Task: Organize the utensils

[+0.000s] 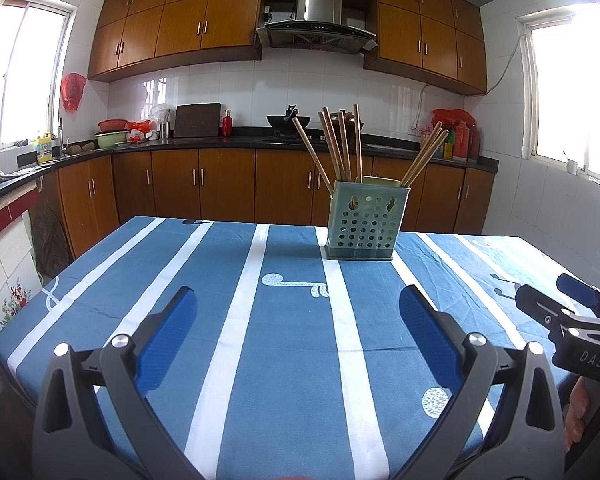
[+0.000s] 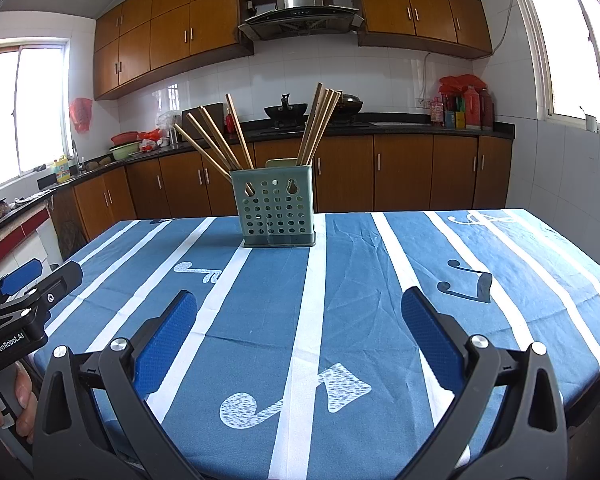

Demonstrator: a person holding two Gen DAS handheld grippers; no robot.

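Observation:
A teal perforated utensil holder stands upright on the far middle of the table; it also shows in the right wrist view. Several wooden chopsticks stick out of it, fanned left and right, also seen in the right wrist view. My left gripper is open and empty, hovering over the near part of the table. My right gripper is open and empty, also near the front. Each gripper shows in the other's view, the right one and the left one.
The table wears a blue cloth with white stripes, its edges falling away at left and right. Kitchen counters with bowls, bottles and a wok line the back wall, with wooden cabinets below.

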